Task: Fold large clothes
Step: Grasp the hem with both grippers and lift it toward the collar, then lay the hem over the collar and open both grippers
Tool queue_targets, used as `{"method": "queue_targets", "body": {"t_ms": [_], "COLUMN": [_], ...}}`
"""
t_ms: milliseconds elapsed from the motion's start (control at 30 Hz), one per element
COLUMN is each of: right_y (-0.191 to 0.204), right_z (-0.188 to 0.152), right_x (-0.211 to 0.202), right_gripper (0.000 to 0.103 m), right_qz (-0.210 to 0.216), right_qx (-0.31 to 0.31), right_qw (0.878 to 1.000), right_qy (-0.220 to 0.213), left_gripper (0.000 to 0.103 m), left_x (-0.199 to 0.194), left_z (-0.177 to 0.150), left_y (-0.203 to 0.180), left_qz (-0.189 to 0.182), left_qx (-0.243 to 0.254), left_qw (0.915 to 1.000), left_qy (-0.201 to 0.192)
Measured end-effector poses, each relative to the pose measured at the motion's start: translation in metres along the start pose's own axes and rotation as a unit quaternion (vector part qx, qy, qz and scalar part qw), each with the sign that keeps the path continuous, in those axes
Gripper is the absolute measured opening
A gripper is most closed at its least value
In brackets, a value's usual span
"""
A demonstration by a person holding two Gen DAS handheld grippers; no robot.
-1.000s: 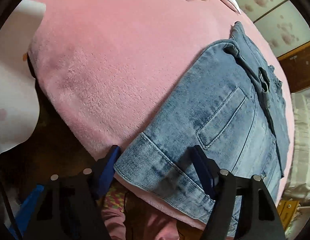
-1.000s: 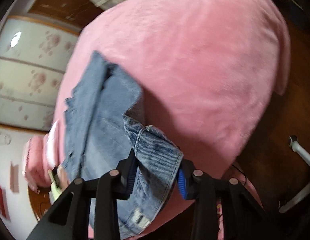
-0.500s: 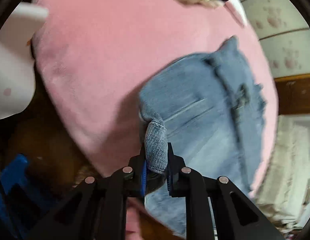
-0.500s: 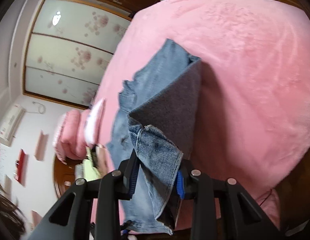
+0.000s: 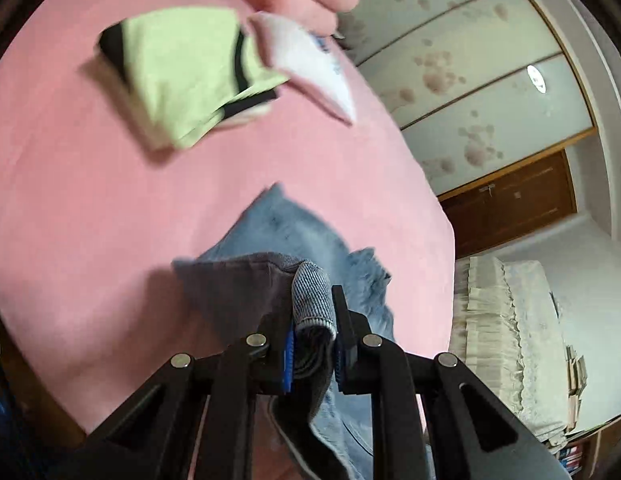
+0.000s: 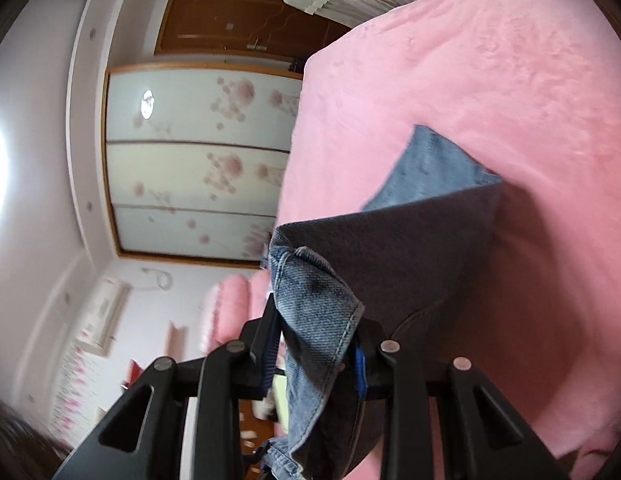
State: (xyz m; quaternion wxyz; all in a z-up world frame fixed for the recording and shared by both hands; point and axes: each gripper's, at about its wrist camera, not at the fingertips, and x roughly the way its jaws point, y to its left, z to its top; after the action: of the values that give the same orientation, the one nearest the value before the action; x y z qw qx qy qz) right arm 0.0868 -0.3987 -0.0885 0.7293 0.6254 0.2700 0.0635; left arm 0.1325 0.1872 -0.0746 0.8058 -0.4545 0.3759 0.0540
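Note:
A pair of blue jeans [image 5: 294,232] lies on the pink bed cover [image 5: 90,208], its near end lifted off the bed. My left gripper [image 5: 313,312] is shut on a bunched fold of the waistband, and the dark inner side of the cloth hangs below it. In the right wrist view my right gripper [image 6: 316,330] is shut on another denim corner of the jeans [image 6: 318,304]. From there the lifted cloth stretches as a taut dark panel toward the far end, which rests on the bed cover [image 6: 510,80].
A folded light green and black garment [image 5: 182,76] and a pink and white pillow [image 5: 310,68] lie at the far side of the bed. A wardrobe with flowered sliding doors [image 5: 482,80] and a brown door [image 5: 514,204] stand beyond. Cream bedding [image 5: 510,332] is stacked to the right.
My left gripper shut on the waistband, then rose with it. Both grippers have lifted the near end of the jeans off the bed and carried it toward the far side.

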Motion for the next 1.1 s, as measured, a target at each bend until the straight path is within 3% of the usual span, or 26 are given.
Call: {"method": "queue_targets", "body": {"t_ms": [233, 433, 600, 667, 733, 800, 833, 867, 967, 1100], "right_y": [0.011, -0.014, -0.050, -0.060, -0.064, -0.062, -0.059, -0.058, -0.054, -0.061], "right_z": [0.055, 0.106, 0.142, 0.150, 0.157, 0.164, 0.168, 0.171, 0.174, 0.172], "right_x": [0.058, 0.121, 0.172, 0.190, 0.204, 0.209, 0.210, 0.210, 0.210, 0.209], "right_gripper": [0.029, 0.029, 0.030, 0.034, 0.035, 0.036, 0.044, 0.050, 0.053, 0.054], "right_qz": [0.000, -0.032, -0.106, -0.149, -0.193, -0.194, -0.197, -0.203, -0.243, -0.323], "right_qx": [0.016, 0.062, 0.101, 0.098, 0.082, 0.063, 0.053, 0.043, 0.004, -0.063], "right_qw": [1.000, 0.997, 0.989, 0.983, 0.976, 0.978, 0.978, 0.977, 0.969, 0.942], "right_qy": [0.020, 0.020, 0.028, 0.038, 0.051, 0.045, 0.044, 0.043, 0.040, 0.073], "left_gripper": [0.012, 0.012, 0.014, 0.029, 0.036, 0.051, 0.070, 0.078, 0.078, 0.078], "left_x": [0.053, 0.148, 0.236, 0.257, 0.268, 0.270, 0.274, 0.276, 0.285, 0.296], "left_z": [0.044, 0.078, 0.085, 0.085, 0.088, 0.090, 0.091, 0.091, 0.086, 0.072], "left_y": [-0.055, -0.082, -0.091, -0.090, -0.085, -0.082, -0.082, -0.081, -0.071, -0.041], "left_qz": [0.024, 0.085, 0.171, 0.191, 0.194, 0.190, 0.201, 0.208, 0.246, 0.299], "left_qx": [0.046, 0.063, 0.104, 0.107, 0.095, 0.100, 0.118, 0.134, 0.188, 0.226], "left_qw": [0.9986, 0.9944, 0.9791, 0.9741, 0.9753, 0.9760, 0.9720, 0.9682, 0.9484, 0.9165], "left_qy": [-0.007, -0.002, 0.036, 0.055, 0.047, 0.034, 0.034, 0.038, 0.068, 0.141]}}
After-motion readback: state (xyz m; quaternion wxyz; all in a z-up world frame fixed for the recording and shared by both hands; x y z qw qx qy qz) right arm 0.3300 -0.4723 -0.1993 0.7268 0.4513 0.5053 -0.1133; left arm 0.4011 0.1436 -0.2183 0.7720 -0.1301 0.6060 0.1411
